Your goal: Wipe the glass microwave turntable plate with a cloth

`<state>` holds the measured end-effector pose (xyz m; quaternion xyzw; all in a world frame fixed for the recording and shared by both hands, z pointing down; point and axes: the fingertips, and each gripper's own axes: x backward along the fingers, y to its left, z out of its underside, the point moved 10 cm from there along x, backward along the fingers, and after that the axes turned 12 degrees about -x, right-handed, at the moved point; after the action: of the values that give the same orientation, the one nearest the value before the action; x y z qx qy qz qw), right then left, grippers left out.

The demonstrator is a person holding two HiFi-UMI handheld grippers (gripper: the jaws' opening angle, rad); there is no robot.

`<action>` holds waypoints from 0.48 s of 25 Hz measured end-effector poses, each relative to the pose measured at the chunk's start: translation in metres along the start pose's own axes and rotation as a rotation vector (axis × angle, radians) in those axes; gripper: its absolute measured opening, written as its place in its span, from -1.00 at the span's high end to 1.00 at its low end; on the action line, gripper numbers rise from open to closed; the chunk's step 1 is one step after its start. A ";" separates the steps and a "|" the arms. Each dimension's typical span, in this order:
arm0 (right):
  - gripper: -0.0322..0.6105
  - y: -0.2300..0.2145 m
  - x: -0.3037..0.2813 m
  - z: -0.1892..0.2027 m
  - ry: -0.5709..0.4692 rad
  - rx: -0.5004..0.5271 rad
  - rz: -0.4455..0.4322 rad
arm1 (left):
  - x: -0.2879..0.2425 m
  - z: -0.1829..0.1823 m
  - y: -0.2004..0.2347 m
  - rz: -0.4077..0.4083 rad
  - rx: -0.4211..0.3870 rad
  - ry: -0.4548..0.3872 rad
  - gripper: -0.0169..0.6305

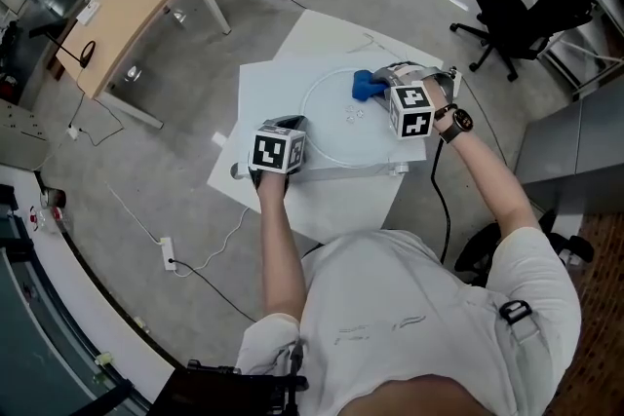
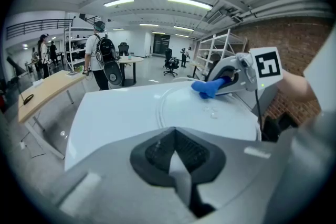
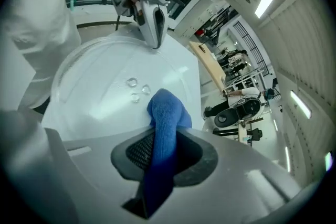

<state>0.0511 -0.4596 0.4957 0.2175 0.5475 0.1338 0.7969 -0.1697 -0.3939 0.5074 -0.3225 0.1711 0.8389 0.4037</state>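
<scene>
Clamping the blue cloth [image 3: 167, 113], the right gripper [image 3: 164, 150] presses it onto the glass plate [image 3: 94, 76]. The left gripper [image 2: 178, 162], jaws nearly together, pinches the plate's rim, both forearms stretched forward.

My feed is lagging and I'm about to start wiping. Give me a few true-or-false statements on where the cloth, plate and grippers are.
1. The right gripper holds a blue cloth. True.
2. The left gripper is at the rim of the plate. True.
3. The cloth hangs beside the plate, clear of it. False: it is over the plate.
4. The plate sits on a wooden desk. False: it sits on a white table.
</scene>
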 end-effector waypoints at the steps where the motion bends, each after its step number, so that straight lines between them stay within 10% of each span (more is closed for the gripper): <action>1: 0.68 0.005 0.008 0.006 0.001 -0.006 -0.036 | 0.001 -0.001 0.001 -0.010 0.002 0.003 0.94; 8: 0.65 0.059 0.053 -0.014 -0.050 0.144 -0.391 | 0.004 -0.002 0.000 -0.022 0.005 0.001 0.94; 12: 0.65 0.070 0.038 -0.055 -0.159 0.152 -0.451 | 0.002 -0.004 0.001 -0.028 0.008 0.002 0.94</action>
<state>0.0150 -0.3707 0.4826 0.1589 0.5264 -0.1063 0.8285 -0.1696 -0.3953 0.5033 -0.3242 0.1704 0.8321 0.4166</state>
